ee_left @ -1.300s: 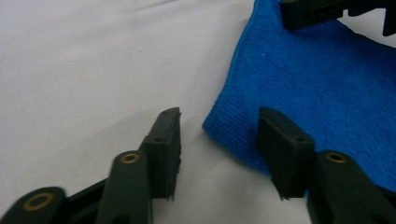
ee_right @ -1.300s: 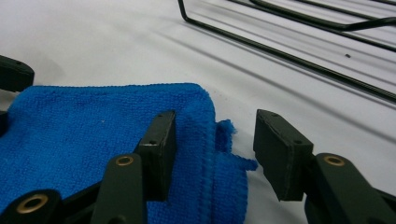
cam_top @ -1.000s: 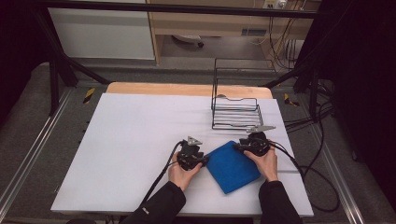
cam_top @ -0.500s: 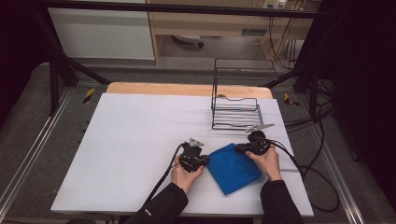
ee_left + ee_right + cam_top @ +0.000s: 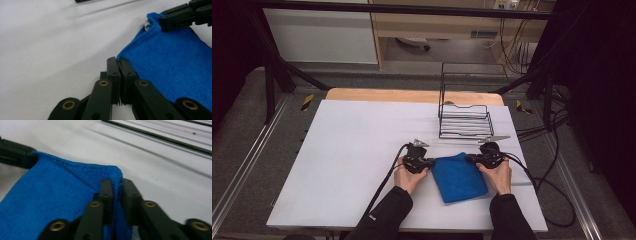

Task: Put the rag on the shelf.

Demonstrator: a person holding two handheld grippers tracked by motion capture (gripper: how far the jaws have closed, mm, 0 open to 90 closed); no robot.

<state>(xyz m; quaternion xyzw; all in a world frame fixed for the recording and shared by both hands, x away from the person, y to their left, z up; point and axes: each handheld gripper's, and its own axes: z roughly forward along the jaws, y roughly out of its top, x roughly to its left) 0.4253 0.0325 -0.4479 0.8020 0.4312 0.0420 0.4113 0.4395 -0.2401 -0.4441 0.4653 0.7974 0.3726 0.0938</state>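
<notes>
Cloth [image 5: 175,72] fills the gap between my two tools, and I start at the left gripper [image 5: 118,62]: its jaws are pressed together on the near left corner of that blue cloth, pads flat against each other with only the thin edge of fabric pinched in. From my right gripper view, the right gripper [image 5: 115,183] has its jaws clamped on the opposite corner, a fold of blue pile standing up between the pads; these jaws closed in the last moments and then eased a touch wider, yet the cloth is gripped between them.

Looking down from the high view, I see my left gripper [image 5: 418,159] and right gripper [image 5: 486,157] at either end of the cloth's far edge, each hand behind its tool. The cloth [image 5: 458,177] lies folded and flat on the white table [image 5: 347,150], slightly askew, towards the near right part of the surface.

Just beyond the cloth stands a black wire rack [image 5: 464,120], near the right gripper but apart from it. Cables trail off both tools, the right one looping off the table edge.
</notes>
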